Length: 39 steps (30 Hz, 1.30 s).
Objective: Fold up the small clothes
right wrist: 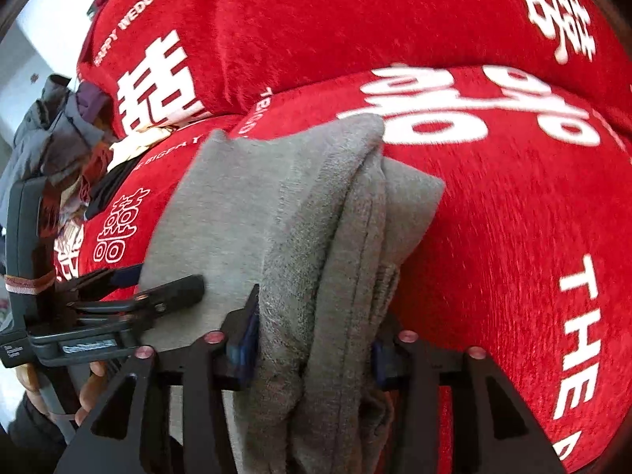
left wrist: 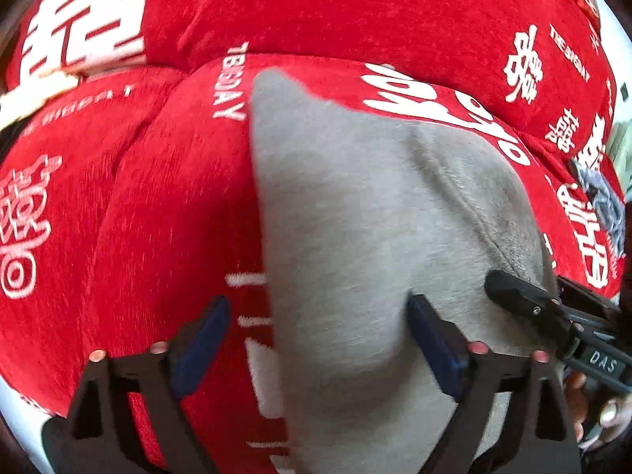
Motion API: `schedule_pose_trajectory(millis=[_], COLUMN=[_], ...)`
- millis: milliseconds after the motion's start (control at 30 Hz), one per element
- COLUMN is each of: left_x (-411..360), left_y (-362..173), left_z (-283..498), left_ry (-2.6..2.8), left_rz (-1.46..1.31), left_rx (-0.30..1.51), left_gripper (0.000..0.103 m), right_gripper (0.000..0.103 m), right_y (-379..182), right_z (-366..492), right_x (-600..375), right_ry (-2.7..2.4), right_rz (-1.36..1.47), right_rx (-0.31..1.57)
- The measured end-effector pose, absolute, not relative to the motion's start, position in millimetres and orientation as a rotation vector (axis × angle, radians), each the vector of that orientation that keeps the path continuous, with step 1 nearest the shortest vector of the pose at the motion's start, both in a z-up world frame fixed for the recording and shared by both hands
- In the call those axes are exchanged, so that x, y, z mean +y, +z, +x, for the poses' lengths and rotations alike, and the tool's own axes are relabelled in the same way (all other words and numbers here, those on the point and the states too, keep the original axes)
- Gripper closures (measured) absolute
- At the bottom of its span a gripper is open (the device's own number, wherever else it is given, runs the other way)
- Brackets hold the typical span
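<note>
A grey garment lies folded on a red printed cover. My left gripper is open just above it, its blue pads wide apart: one over the red cover, one over the grey cloth. My right gripper is shut on a thick bunched fold of the same grey garment, with cloth filling the gap between its pads. The right gripper's black fingers show at the garment's right edge in the left wrist view. The left gripper shows at the garment's left edge in the right wrist view.
The red cover with white lettering spans a seat and a backrest behind it. A pile of mixed dark clothes lies at the far left of the right wrist view. A crumpled grey item sits at the right edge of the left wrist view.
</note>
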State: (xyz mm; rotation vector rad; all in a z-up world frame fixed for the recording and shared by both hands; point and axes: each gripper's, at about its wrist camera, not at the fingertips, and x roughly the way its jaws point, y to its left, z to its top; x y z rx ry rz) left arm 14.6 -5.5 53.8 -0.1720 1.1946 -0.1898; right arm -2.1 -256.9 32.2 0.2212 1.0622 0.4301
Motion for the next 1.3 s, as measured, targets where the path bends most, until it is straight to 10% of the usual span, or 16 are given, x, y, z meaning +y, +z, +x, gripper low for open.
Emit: schedule_pose_trajectory(millis=[1300], left_x=[14.7], left_y=[72.7], left_z=[52.7], left_ry=[0.012], left_rz=[-0.083], left_rx=[1.139], left_gripper=[0.0], right_gripper=[0.028], right_y=[74.8], right_z=[30.7], right_x=[-209.3], right_ry=[0.52], right_rz=[-0.107], right_rx=[0.963])
